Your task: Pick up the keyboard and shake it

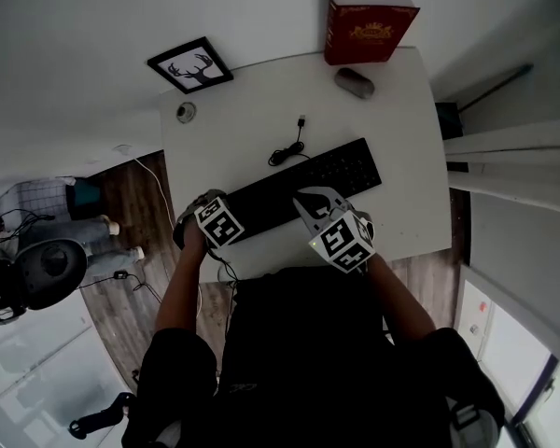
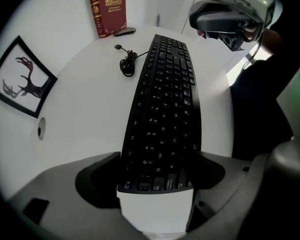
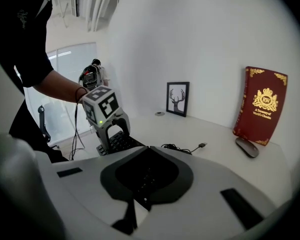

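A black keyboard point(image 1: 303, 187) lies slantwise on the white table point(image 1: 252, 129). My left gripper point(image 1: 208, 216) points straight down over the keyboard's left end. In the left gripper view the left gripper point(image 2: 157, 170) is open, with the end of the keyboard point(image 2: 165, 99) between its jaws, one jaw on each long side. My right gripper point(image 1: 310, 200) hangs over the keyboard's right half. In the right gripper view the right gripper point(image 3: 147, 149) is shut with nothing in it, and keys show below its tips. The left gripper point(image 3: 109, 129) stands astride the keyboard point(image 3: 117, 142) there.
A red book point(image 1: 366, 26) stands at the table's far edge with a grey mouse point(image 1: 355, 82) in front of it. A framed deer picture point(image 1: 190, 65) and a small round disc point(image 1: 186, 112) sit at the far left. The keyboard's coiled cable point(image 1: 287, 149) lies behind it, unplugged.
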Available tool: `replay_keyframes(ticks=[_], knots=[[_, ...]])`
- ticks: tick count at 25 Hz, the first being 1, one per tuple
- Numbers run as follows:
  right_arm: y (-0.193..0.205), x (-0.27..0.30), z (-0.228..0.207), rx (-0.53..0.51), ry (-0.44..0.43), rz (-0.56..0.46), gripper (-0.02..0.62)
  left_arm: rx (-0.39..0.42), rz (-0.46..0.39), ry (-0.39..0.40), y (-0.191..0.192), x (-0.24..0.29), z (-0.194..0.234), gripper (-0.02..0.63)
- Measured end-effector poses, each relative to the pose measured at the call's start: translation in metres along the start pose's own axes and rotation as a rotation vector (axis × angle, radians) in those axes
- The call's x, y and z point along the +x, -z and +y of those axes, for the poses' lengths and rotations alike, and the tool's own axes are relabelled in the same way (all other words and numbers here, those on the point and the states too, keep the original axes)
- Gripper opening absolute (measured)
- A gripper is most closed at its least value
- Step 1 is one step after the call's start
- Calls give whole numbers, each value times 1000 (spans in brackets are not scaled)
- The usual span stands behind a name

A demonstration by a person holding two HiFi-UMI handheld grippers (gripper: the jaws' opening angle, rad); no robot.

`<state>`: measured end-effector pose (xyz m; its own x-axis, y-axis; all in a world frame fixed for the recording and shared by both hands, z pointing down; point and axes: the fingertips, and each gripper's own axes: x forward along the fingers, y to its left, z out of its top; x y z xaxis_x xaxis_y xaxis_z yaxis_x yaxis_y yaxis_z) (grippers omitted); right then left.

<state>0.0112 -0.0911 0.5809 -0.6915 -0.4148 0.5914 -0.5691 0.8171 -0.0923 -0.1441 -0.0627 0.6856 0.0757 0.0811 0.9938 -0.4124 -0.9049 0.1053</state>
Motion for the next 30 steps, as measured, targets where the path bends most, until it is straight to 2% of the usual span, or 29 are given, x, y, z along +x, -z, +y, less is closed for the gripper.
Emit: replay_keyframes(ticks=[7, 12, 17, 19, 20, 21, 22, 23, 24, 25, 27, 30], knots=[[27, -6, -25, 56, 31, 41, 22, 11, -21, -240, 3, -14, -8, 394], [38, -15, -34, -17, 54, 86, 23, 21, -37, -392, 5, -24, -13, 394], [44, -41, -63, -161, 127, 136, 23, 27, -61, -496, 5, -25, -20, 394], [51, -52, -90, -130, 179, 153, 25, 32, -63, -515, 6, -26, -21, 394], [54, -57, -104, -73, 197, 145, 30, 35, -63, -523, 7, -27, -23, 394], [59, -62, -116, -1, 203, 134, 82, 41, -65, -536, 7, -27, -23, 394], [64, -66, -127, 64, 197, 133, 192, 47, -66, -554, 7, -28, -23, 394], [71, -70, -136, 97, 185, 146, 248, 54, -66, -573, 7, -29, -23, 394], [80, -72, -143, 90, 170, 172, 263, 60, -66, -590, 6, -29, -23, 394], [87, -75, -147, 45, 154, 211, 271, 64, -68, -604, 6, -29, -24, 394], [95, -79, -150, -114, 112, 326, 279, 72, -72, -624, 6, -30, -25, 394], [94, -80, -147, -332, 11, 466, 281, 79, -80, -633, 6, -32, -26, 394]])
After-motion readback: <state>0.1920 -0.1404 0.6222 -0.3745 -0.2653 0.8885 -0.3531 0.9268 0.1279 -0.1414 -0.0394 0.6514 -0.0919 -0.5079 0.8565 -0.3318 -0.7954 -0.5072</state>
